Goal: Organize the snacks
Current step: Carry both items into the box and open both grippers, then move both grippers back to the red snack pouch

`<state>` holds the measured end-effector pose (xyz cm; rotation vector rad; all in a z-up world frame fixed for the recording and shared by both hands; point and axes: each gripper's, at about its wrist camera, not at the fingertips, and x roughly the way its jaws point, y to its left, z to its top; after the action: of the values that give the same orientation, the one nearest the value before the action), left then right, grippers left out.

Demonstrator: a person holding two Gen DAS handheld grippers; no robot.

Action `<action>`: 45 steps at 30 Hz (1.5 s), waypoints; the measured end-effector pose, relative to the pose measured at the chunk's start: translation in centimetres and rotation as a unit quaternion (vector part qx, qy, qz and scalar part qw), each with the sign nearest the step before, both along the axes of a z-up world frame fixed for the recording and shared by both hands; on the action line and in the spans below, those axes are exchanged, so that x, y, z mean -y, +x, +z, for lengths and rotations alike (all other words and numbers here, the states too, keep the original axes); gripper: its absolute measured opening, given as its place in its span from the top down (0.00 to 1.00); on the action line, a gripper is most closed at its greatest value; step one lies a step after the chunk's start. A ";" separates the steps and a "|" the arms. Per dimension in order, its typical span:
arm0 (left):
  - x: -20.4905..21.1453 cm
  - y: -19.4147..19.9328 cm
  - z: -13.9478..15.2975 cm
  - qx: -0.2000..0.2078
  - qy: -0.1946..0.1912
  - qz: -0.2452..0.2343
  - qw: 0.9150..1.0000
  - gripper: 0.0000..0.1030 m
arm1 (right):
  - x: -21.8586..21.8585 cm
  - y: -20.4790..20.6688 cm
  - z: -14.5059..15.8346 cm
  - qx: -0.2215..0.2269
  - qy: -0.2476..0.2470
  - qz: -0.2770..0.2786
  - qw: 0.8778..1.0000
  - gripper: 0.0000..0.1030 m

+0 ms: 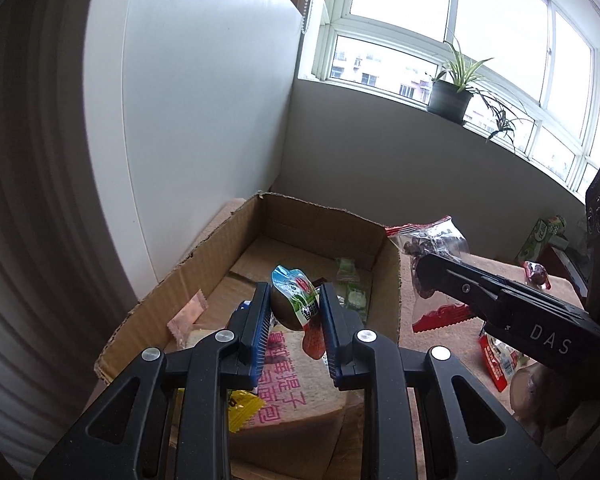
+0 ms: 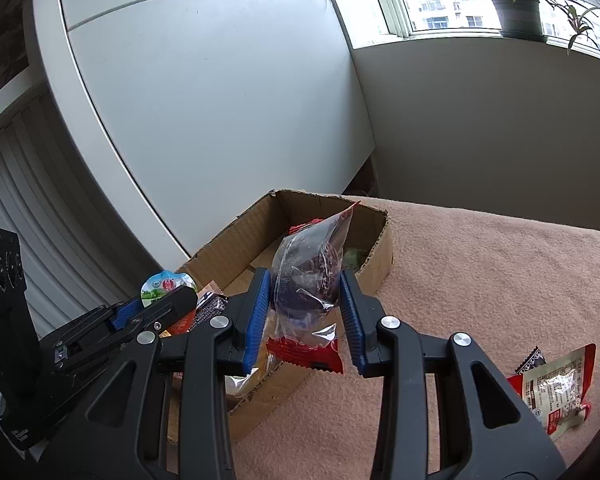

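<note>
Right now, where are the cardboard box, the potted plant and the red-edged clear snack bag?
cardboard box [image 1: 204,256], left wrist view, left wall.
potted plant [image 1: 449,100], left wrist view, pot.
red-edged clear snack bag [image 2: 312,276], right wrist view, clear middle.

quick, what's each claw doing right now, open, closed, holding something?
Left claw: closed on a small snack pouch with a blue top.
Right claw: closed on a clear bag of dark snacks with red ends.

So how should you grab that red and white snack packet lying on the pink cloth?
The red and white packet lies flat on the pink cloth, so come from above and pinch one of its crimped edges. Flat bags offer little else to grip. Both grippers look full now.
</note>
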<state>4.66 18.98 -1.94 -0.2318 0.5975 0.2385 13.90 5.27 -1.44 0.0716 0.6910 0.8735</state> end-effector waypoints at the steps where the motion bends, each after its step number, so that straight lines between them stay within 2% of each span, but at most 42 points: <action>1: -0.2 -0.1 -0.1 -0.001 -0.001 0.002 1.000 0.78 | -0.5 0.0 -0.1 -0.001 -0.002 0.002 1.000 0.65; 10: -2.0 -0.2 -0.9 -0.013 -0.014 0.018 1.000 0.77 | -2.5 0.7 -0.8 -0.011 -0.006 0.011 1.000 0.64; 11: -2.2 -0.3 -0.9 -0.014 -0.015 0.019 1.000 0.77 | -2.6 0.7 -0.8 -0.012 -0.004 0.009 1.000 0.61; 12: -2.3 -0.3 -1.0 -0.015 -0.015 0.020 1.000 0.75 | -2.6 0.7 -0.8 -0.012 -0.001 0.006 1.000 0.56; 13: -2.4 -0.3 -1.0 -0.015 -0.014 0.021 1.000 0.73 | -2.6 0.8 -0.6 -0.012 0.003 0.001 1.000 0.37; 14: -2.4 -0.4 -1.0 -0.015 -0.013 0.023 1.000 0.62 | -2.4 0.8 -0.5 -0.011 0.009 -0.004 1.000 0.26; 15: -2.3 -0.5 -0.9 -0.013 -0.010 0.024 1.000 0.48 | -2.2 0.7 -0.4 -0.009 0.017 -0.008 1.000 0.13; 16: -2.4 -0.7 -0.9 -0.009 -0.008 0.025 1.000 0.43 | -2.0 0.7 -0.3 -0.008 0.021 -0.011 1.000 0.11; 17: -2.4 -0.8 -0.8 -0.007 -0.007 0.027 1.000 0.39 | -1.9 0.7 -0.2 -0.007 0.021 -0.011 1.000 0.11; 21: -2.5 -0.6 -0.9 -0.009 -0.007 0.027 1.000 0.37 | -1.3 0.6 0.0 0.002 0.019 -0.024 1.000 0.10; 25: -2.1 -0.6 -0.8 -0.009 -0.003 0.027 1.000 0.37 | -0.1 0.9 0.1 0.001 0.024 -0.036 0.999 0.05; 32: -1.6 -0.3 -0.4 -0.002 -0.003 0.033 0.999 0.37 | 2.6 1.2 1.0 0.012 0.024 -0.048 0.998 0.05; 38: 0.3 0.2 0.3 0.006 0.000 0.018 1.000 0.37 | 6.4 1.6 1.3 0.012 0.025 -0.074 0.997 0.05; 45: 4.2 1.1 1.0 0.019 0.006 -0.011 1.000 0.37 | 11.9 3.5 0.5 -0.019 0.041 -0.109 0.993 0.05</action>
<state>5.78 14.78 -0.95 -0.2171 0.5612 0.2159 17.44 -6.66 -0.91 0.2337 0.6687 0.6908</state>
